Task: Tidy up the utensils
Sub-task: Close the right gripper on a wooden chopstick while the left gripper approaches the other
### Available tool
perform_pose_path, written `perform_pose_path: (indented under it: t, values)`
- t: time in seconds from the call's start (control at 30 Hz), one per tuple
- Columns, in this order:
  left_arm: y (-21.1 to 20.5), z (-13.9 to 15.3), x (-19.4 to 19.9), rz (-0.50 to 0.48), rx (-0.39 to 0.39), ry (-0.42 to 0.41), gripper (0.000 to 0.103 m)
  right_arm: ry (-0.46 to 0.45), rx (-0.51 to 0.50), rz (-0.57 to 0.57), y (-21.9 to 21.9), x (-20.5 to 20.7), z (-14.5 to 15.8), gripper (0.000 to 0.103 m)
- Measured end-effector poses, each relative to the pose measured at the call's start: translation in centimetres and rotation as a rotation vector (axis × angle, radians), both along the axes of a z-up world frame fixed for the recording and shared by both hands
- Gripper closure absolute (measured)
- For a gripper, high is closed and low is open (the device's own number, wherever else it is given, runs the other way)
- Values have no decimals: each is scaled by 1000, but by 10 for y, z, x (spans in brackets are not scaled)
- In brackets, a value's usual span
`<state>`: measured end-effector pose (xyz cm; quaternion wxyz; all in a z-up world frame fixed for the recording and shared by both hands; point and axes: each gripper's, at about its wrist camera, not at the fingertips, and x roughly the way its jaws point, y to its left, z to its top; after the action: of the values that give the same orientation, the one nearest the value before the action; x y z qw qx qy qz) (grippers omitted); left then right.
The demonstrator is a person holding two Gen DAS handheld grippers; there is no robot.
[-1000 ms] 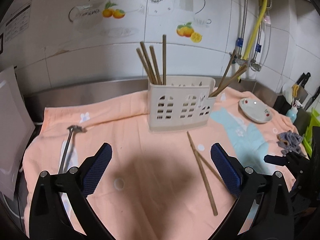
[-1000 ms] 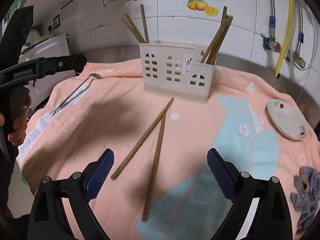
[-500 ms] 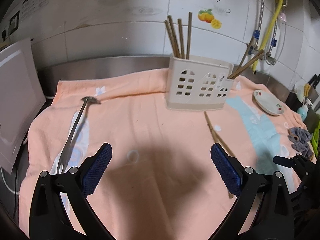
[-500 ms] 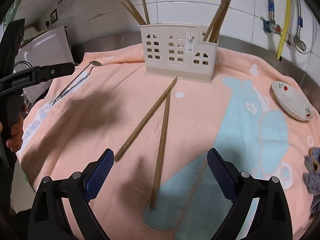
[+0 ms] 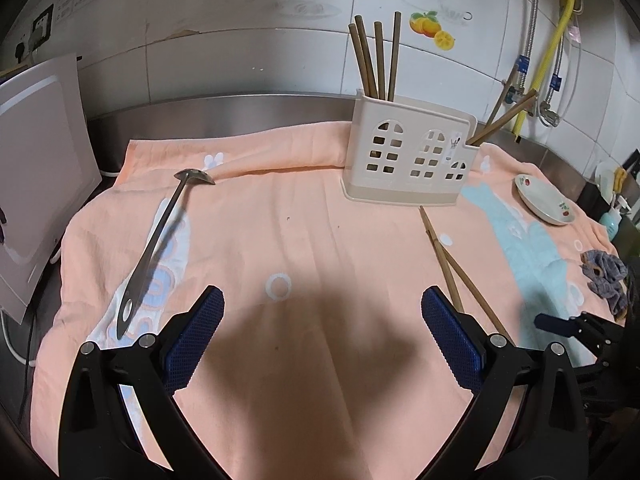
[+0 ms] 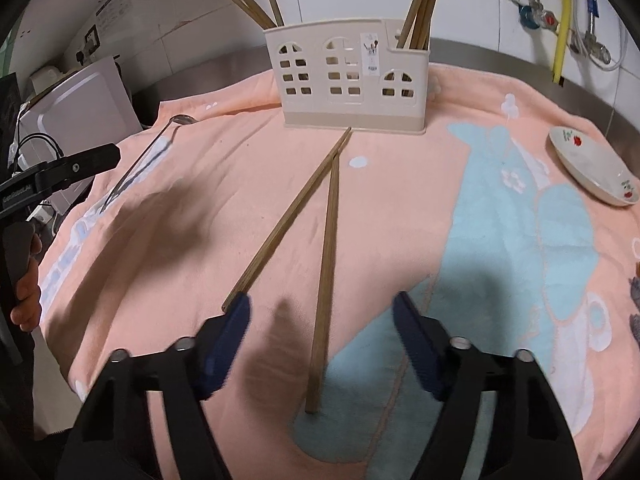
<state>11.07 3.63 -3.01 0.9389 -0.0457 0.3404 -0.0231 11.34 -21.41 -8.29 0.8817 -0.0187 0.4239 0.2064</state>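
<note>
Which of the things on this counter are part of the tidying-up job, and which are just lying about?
Part of the job:
- two loose chopsticks on the towel
- metal ladle
- cream utensil holder, chopsticks already standing in it
- right tongs, closing around one loose chopstick

Just lying about:
- small dish
- grey rag
- peach towel
- white appliance

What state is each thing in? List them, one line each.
Left gripper: open, empty.
Right gripper: closing, one chopstick between the jaws, pads not on it.
Loose chopsticks: flat on towel.
Ladle: flat on towel.
Utensil holder: upright, holding chopsticks.
Small dish: empty.
</note>
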Motion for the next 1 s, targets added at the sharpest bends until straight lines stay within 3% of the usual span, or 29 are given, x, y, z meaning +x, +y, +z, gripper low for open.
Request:
perform_pose_path:
  t: [0.13, 0.37, 0.5, 1.0]
  values:
    - [-3, -5, -1, -8, -1, 11, 5, 9, 8, -3, 0, 1, -3, 48]
    - [-9, -10, -1, -28, -4, 19, 5, 14, 3, -3, 1, 2, -7, 80]
    - [-17, -14, -2, -50, 3, 24, 5, 14, -10, 7, 4, 1, -10, 88]
    - [-44, -24, -6, -132, 8, 43, 6, -20, -63, 4, 11, 4, -14, 95]
